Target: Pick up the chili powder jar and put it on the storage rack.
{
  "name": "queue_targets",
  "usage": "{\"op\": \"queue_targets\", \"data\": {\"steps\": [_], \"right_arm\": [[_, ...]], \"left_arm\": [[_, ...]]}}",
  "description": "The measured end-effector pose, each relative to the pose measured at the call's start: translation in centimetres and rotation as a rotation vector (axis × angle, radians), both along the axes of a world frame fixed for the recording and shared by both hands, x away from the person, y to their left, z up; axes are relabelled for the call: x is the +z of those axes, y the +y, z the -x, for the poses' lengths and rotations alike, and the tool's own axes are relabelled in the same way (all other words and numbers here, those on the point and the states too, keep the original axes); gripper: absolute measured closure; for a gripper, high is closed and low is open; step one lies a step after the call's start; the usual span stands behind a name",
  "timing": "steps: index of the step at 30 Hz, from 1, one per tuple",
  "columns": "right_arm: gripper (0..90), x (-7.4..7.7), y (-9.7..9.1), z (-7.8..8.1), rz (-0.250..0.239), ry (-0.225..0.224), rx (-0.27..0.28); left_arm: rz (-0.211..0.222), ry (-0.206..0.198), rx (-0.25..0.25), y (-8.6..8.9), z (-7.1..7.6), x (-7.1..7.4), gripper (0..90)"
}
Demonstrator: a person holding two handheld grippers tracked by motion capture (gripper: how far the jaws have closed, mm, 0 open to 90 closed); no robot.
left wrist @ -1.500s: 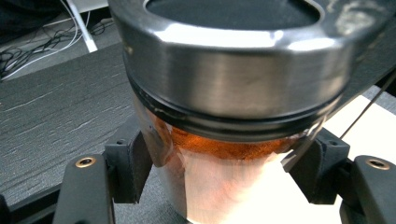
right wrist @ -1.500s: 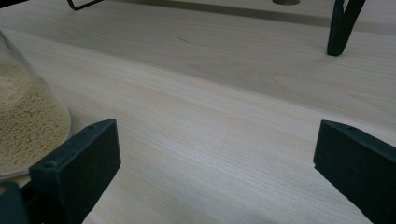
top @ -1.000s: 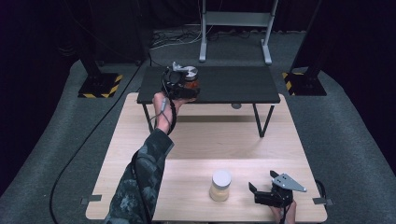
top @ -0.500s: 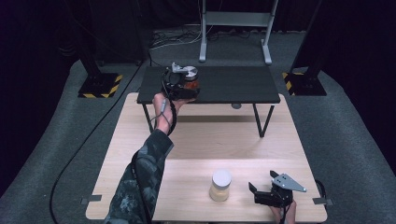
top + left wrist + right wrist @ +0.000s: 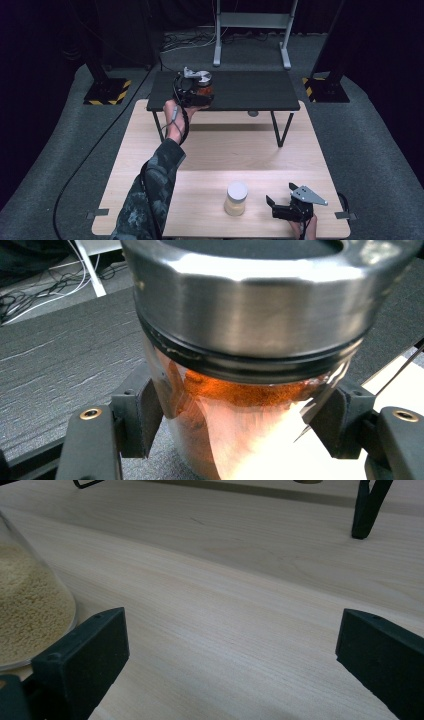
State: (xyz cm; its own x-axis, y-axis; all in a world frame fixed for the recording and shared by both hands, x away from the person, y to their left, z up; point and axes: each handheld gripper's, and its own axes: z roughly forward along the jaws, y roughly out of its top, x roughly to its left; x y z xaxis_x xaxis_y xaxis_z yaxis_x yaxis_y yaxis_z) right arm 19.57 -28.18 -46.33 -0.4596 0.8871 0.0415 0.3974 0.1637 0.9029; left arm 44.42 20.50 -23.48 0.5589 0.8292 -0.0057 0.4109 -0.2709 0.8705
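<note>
A glass jar of orange-red powder (image 5: 240, 405) with a steel lid stands on the left part of the black raised shelf (image 5: 250, 90). My left gripper (image 5: 197, 89) is shut on the orange jar (image 5: 202, 92), its pads (image 5: 147, 415) pressed on the glass below the lid. A second jar (image 5: 236, 198), pale grains under a white lid, stands on the wooden table (image 5: 225, 150) near the front edge. My right gripper (image 5: 272, 205) lies just right of it, open, with bare wood between its jaws. The pale jar (image 5: 27, 615) sits outside the right gripper's (image 5: 230, 655) left jaw.
The black shelf rests on thin black legs (image 5: 280, 127) on the table's far half. Cables (image 5: 180, 42) and a metal stand (image 5: 250, 30) lie on the grey floor behind. Black posts with yellow-striped bases (image 5: 107, 90) flank the table.
</note>
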Motion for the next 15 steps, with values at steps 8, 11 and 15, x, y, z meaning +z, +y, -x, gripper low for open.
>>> {"op": "queue_targets", "data": {"steps": [8,11,15], "right_arm": [[0.0,-0.1,0.0,0.0,-0.005,-0.002,-0.002],[0.0,-0.1,0.0,0.1,-0.005,-0.004,-0.002],[0.0,-0.1,0.0,0.1,-0.004,-0.005,-0.003]], "left_arm": [[0.020,0.022,0.031,0.1,0.6,0.2,3.7],[-0.006,0.038,0.055,0.0,1.2,0.5,2.2],[-0.029,0.060,0.044,0.3,1.8,0.8,0.5]]}}
